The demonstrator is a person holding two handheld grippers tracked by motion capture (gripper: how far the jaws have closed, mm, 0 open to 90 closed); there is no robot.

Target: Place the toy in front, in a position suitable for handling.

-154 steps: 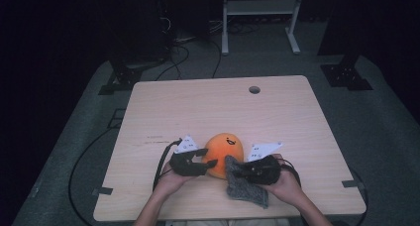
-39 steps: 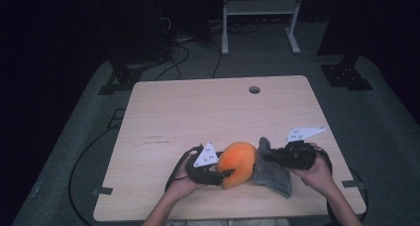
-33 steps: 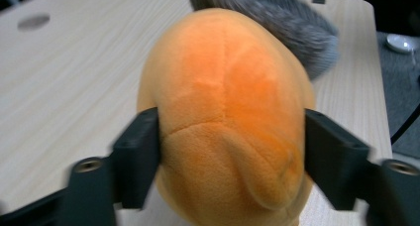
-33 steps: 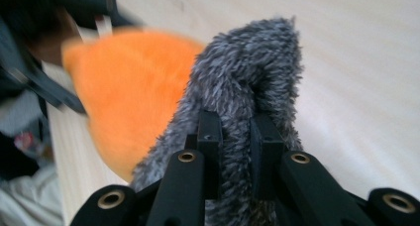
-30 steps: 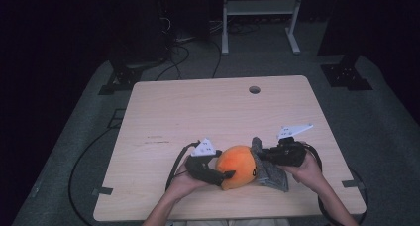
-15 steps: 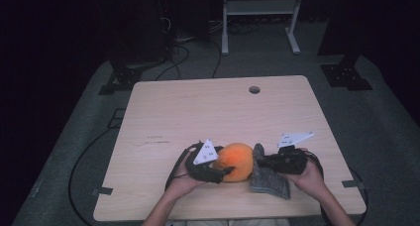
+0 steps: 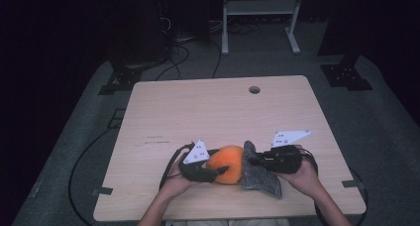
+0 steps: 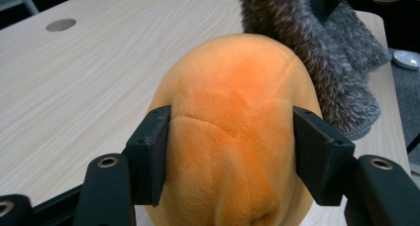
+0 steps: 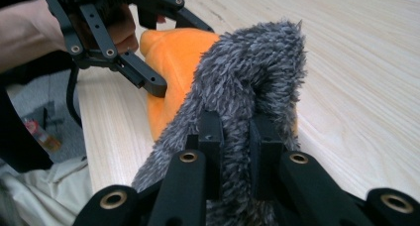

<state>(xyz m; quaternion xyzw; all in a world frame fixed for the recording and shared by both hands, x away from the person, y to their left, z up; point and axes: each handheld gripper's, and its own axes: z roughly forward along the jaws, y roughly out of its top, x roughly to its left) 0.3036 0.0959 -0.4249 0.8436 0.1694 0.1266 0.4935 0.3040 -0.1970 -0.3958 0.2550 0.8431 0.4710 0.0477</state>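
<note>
Your forearms come in from the near edge of the table [image 7: 148,112] and angle toward each other, so both grippers sit close to that edge, a bit toward its right half. Your left hand [image 7: 174,182] wraps the left gripper [image 7: 222,171] from behind; it lies about level and points to the right. Its jaws have just been closing and now press on something soft. Your right hand [image 7: 303,172] cups the right gripper [image 7: 250,160], which points left at the other one, jaws pinched tight on fuzzy material. The two tips are just a little apart.
</note>
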